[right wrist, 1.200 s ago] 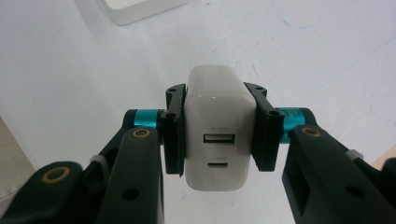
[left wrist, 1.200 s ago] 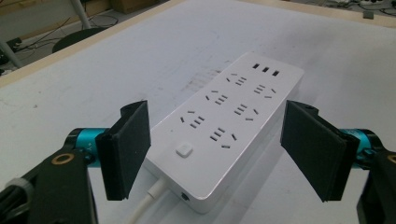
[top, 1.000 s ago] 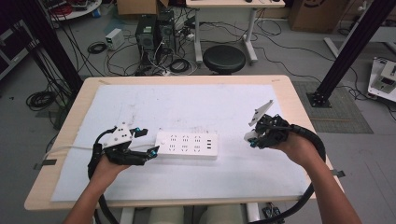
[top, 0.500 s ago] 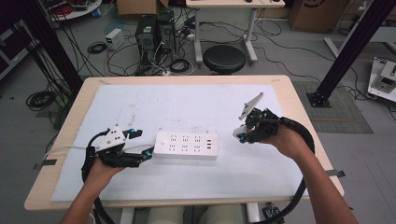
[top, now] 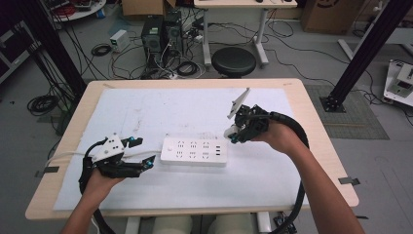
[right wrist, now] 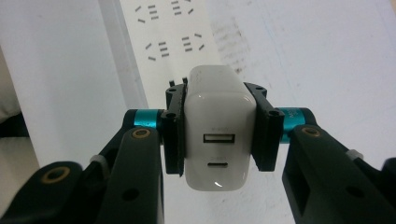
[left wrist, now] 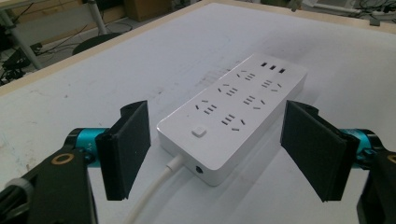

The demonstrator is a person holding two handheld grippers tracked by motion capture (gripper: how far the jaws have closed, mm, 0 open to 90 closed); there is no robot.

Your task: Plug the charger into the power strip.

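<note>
In the right gripper view the right gripper [right wrist: 219,128] fills the lower half of the frame, its jaws clamped on the flanks of a white USB charger [right wrist: 217,126], whose two ports face the camera; beyond it, at the upper left of the frame, lie the socket rows of the white power strip [right wrist: 159,32]. In the left gripper view the left gripper [left wrist: 219,149] stands with jaws apart on either side of the strip's near end [left wrist: 233,114], pads clear of its sides, above the switch button [left wrist: 199,131] and the white cord [left wrist: 154,193]. In the high view the strip [top: 195,151] lies at the centre of the white mat [top: 185,107], the charger-bearing gripper [top: 238,131] just above its right end. The step in hand seems to be carrying the charger to a socket; next the prongs must line up over the slots and press straight down, ideally with the left jaws closing to steady the strip.
</note>
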